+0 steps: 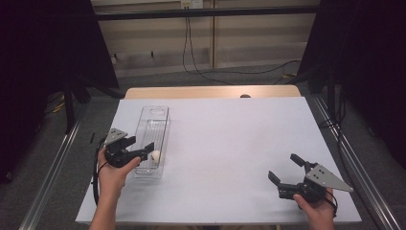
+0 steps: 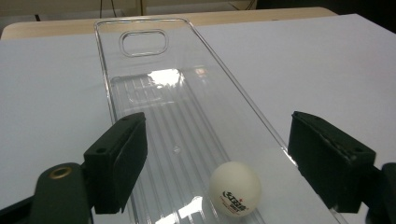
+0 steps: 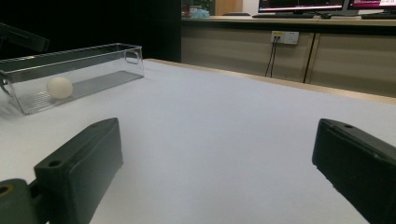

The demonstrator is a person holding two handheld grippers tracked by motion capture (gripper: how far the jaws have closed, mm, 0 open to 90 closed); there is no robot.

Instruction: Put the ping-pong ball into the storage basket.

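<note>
A clear plastic bin [image 1: 158, 120] lies lengthwise on the left of the white table sheet, and a white ping-pong ball [image 1: 155, 155] rests on its floor at the near end. My left gripper [image 1: 141, 143] hovers over that near end with its jaws open. In the left gripper view the ball [image 2: 235, 188] sits on the ribbed bin floor [image 2: 177, 107] low between the two jaws of the left gripper [image 2: 219, 137], touching neither. My right gripper [image 1: 283, 166] stands open over bare sheet at the front right. From the right gripper [image 3: 215, 154] the bin [image 3: 93, 60] and ball [image 3: 60, 87] show far left.
A white sheet [image 1: 230, 143] covers the table, with a wooden edge [image 1: 210, 92] showing at the far side. Metal rails [image 1: 344, 143] run along both sides of the table. Cables hang down the back wall [image 1: 189, 43].
</note>
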